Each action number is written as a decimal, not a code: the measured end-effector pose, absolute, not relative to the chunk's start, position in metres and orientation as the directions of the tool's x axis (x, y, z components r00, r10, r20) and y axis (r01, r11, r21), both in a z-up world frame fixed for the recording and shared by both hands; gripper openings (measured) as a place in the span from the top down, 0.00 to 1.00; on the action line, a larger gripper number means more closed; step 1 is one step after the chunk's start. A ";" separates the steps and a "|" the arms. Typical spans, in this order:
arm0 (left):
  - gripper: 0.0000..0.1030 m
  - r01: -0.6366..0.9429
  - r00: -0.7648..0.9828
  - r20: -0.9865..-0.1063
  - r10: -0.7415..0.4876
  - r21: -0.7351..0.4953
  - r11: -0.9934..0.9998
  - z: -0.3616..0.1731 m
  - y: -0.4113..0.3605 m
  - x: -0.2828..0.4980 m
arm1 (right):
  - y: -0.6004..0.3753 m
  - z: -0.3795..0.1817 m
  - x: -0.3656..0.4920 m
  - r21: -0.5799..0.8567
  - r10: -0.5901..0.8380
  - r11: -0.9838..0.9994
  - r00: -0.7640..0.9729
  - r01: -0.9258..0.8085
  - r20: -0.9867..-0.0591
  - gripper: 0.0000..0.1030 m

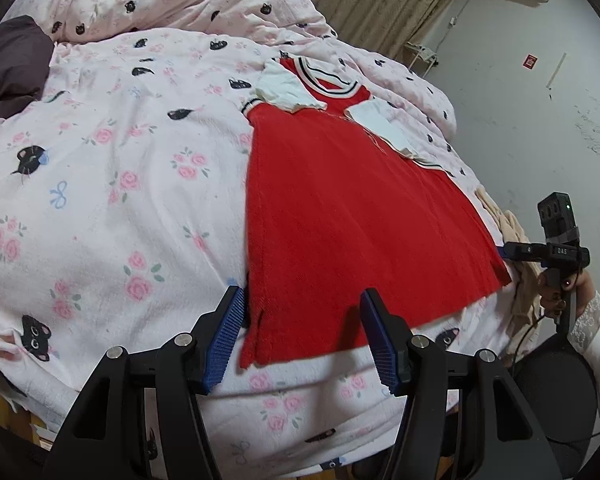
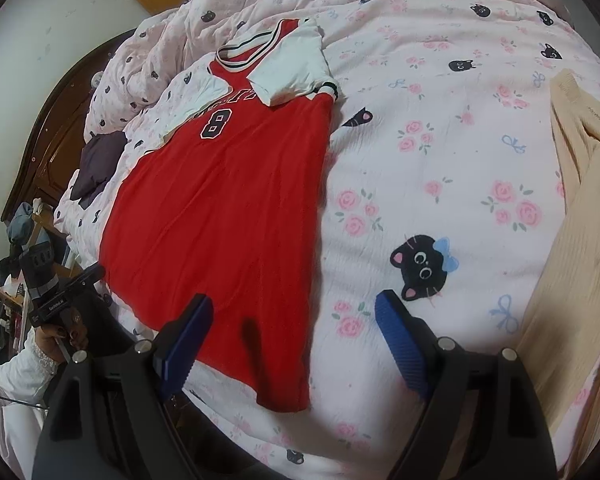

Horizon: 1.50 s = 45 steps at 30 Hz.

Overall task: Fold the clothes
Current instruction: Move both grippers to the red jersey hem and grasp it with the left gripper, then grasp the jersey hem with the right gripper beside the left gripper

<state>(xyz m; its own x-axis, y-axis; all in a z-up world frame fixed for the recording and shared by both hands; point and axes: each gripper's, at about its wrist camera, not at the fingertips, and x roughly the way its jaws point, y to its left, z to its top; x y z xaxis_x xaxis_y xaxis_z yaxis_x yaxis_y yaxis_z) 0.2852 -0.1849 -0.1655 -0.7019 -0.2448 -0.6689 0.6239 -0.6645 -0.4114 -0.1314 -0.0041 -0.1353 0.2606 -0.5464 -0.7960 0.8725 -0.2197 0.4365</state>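
Nearest, the left gripper [image 1: 301, 314] hangs over the hem's left corner with its jaws apart and nothing pinched, and the right gripper [image 2: 294, 314] stands wider over the hem's right corner, also holding nothing. The red jersey [image 2: 220, 208] lies flat on the floral quilt [image 2: 439, 152] — long axis running away from the hem up to the striped collar, number eight face up, its white sleeves folded inward. Farther off, a beige garment [image 2: 571, 216] lies well to its right, and a dark cloth [image 2: 100, 160] by its left side.
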 end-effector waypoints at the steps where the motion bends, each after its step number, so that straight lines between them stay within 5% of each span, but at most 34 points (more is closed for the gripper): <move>1: 0.49 0.622 -0.698 -0.675 -0.240 -0.406 -0.669 -0.166 -0.183 0.284 | -0.003 -0.135 -0.131 0.438 -0.546 -0.219 0.263 0.872 -0.795 0.17; 13: 0.96 0.667 -0.673 -0.699 -0.242 -0.432 -0.607 -0.173 -0.192 0.297 | 0.010 -0.134 -0.133 0.475 -0.547 -0.203 0.304 0.856 -0.780 0.17; 19: 0.97 0.665 -0.685 -0.686 -0.246 -0.450 -0.596 -0.170 -0.191 0.301 | 0.023 -0.131 -0.131 0.506 -0.538 -0.160 0.355 0.848 -0.764 0.21; 26: 0.97 0.677 -0.687 -0.673 -0.274 -0.456 -0.578 -0.164 -0.194 0.305 | 0.026 -0.138 -0.129 0.486 -0.513 -0.156 0.350 0.860 -0.784 0.48; 39: 0.97 0.705 -0.677 -0.665 -0.314 -0.465 -0.535 -0.160 -0.202 0.315 | 0.021 -0.157 -0.127 0.602 -0.482 -0.161 0.470 0.782 -0.739 0.49; 45: 0.97 0.709 -0.676 -0.667 -0.315 -0.471 -0.524 -0.162 -0.205 0.315 | 0.019 -0.174 -0.143 0.734 -0.513 -0.237 0.560 0.636 -0.650 0.49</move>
<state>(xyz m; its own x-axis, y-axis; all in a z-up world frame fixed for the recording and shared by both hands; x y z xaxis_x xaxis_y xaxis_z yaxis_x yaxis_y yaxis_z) 0.3155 -0.2052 -0.1621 -0.6756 -0.3148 -0.6667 0.7092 -0.5244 -0.4711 -0.1433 0.0189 -0.1743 0.5600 -0.5132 -0.6505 0.6360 -0.2369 0.7344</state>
